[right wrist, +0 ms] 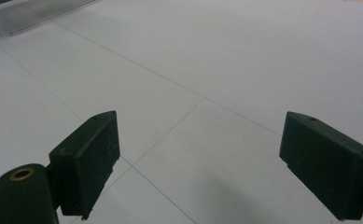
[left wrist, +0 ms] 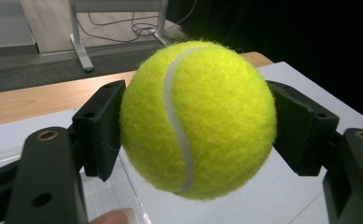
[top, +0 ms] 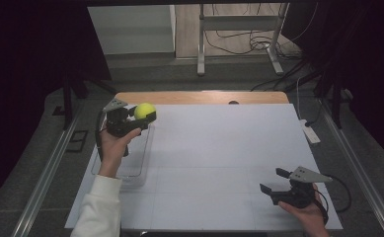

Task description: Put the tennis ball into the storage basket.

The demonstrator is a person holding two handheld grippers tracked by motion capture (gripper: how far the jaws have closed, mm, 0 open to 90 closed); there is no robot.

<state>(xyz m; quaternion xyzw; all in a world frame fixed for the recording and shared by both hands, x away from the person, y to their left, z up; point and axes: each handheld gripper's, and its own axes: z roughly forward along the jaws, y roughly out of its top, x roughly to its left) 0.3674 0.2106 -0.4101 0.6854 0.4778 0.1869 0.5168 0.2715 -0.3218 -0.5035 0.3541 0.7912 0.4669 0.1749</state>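
A yellow-green tennis ball (top: 144, 110) is clamped between the jaws of my left gripper (top: 141, 116), held in the air over the far end of a clear plastic tray (top: 139, 174) at the table's left. In the left gripper view the tennis ball (left wrist: 198, 119) bulges between both black pads, pressed on each side. My right gripper (top: 273, 180) rests low near the table's front right corner, open with nothing between its jaws. The right gripper (right wrist: 198, 163) looks across bare white table surface (right wrist: 216, 56).
The white sheet (top: 219, 158) covers most of the table, with a wooden strip (top: 199, 97) along the far edge. A white power strip (top: 310, 132) lies off the right edge. A metal frame and cables (top: 239, 39) stand on the floor beyond.
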